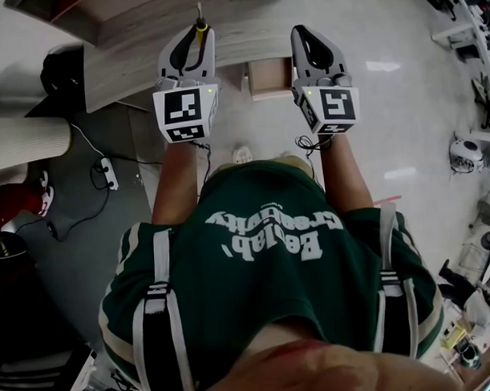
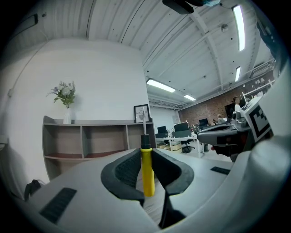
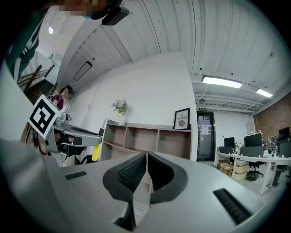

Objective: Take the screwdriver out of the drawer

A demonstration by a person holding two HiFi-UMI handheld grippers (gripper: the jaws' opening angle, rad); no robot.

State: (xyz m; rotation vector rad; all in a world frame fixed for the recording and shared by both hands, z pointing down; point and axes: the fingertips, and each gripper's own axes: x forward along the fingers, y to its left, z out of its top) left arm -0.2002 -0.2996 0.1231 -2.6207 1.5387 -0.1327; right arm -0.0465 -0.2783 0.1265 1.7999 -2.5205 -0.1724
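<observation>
Screwdriver with the yellow plastic handle [image 2: 146, 170] stands upright, clamped by its handle in the left hand-held gripper [image 1: 193, 38], facing the pale wooden shelf unit [image 2: 91, 141], so I'd say it's already out. Right hand-held gripper [image 3: 146, 154] is closed on nothing, probably just idling alongside.

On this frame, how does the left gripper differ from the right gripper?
Load: the left gripper is shut on a yellow-handled screwdriver, which stands upright with its shaft pointing up; the right gripper holds nothing.
Jaws: the left gripper's jaws stand apart by the handle's width; the right gripper's jaws meet at the tips.
Shared: both point level, side by side.
</observation>
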